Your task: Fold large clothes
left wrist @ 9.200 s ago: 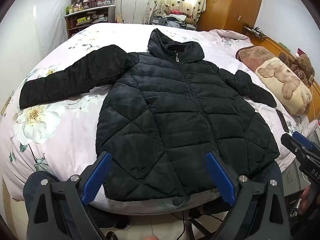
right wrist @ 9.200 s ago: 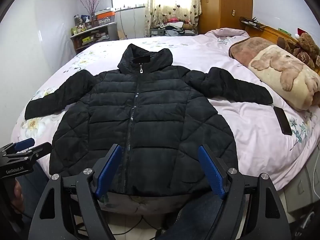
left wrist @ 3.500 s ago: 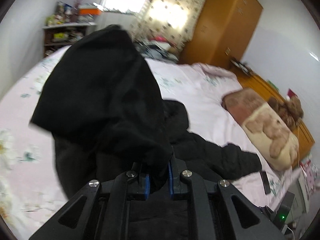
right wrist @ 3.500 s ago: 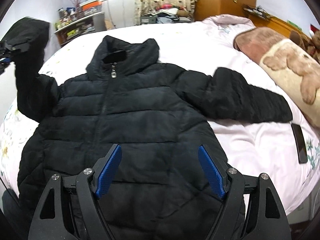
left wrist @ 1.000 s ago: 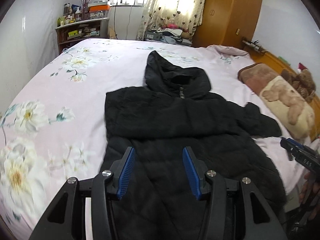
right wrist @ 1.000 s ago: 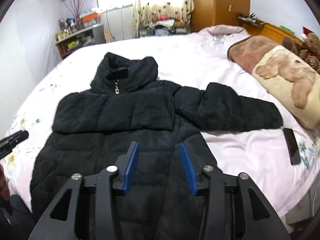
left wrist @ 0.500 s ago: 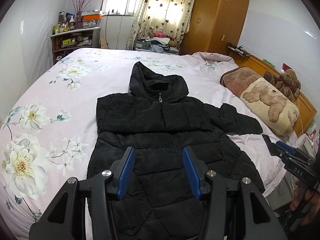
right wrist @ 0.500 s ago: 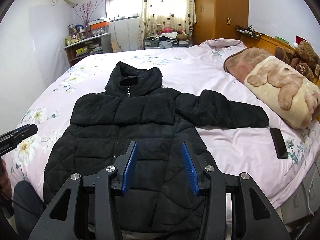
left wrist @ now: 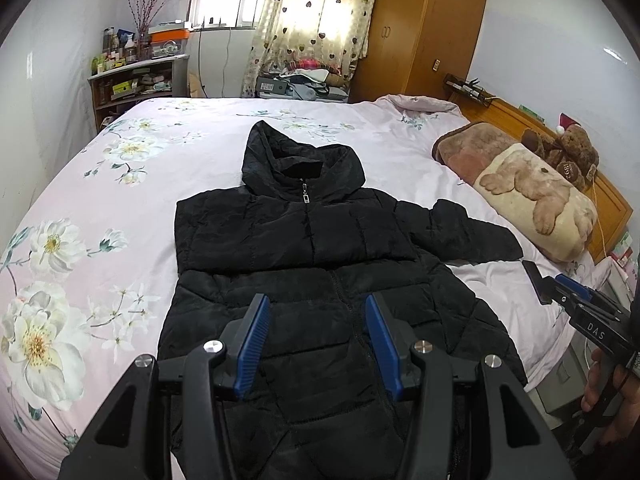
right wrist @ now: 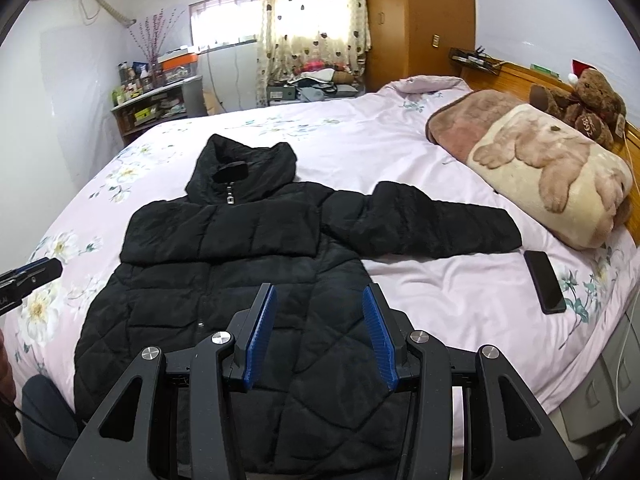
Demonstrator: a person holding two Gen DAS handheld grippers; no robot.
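A black quilted hooded jacket (left wrist: 320, 264) (right wrist: 248, 280) lies front-up on the pink floral bed (left wrist: 80, 208) (right wrist: 440, 292). Its left sleeve is folded across the chest. The right sleeve (left wrist: 464, 236) (right wrist: 424, 224) stretches out toward the pillow side. My left gripper (left wrist: 316, 304) hovers above the jacket's lower half, open, nothing between its blue pads. My right gripper (right wrist: 318, 294) also hangs above the hem area, open and empty. Each gripper shows at the edge of the other's view: the right gripper (left wrist: 576, 300) and the left gripper (right wrist: 28, 276).
A black phone (right wrist: 544, 280) lies on the sheet near the right bed edge. A folded bear-print blanket (right wrist: 532, 168) and a teddy bear (right wrist: 588, 104) sit by the wooden headboard. A cluttered shelf (left wrist: 136, 80), a wardrobe (left wrist: 424, 32) and a curtained window stand beyond the bed.
Both grippers have drawn back and a little upward from the jacket, so more of the bed and the whole jacket show. The jaws have kept their width. The jacket has not moved.
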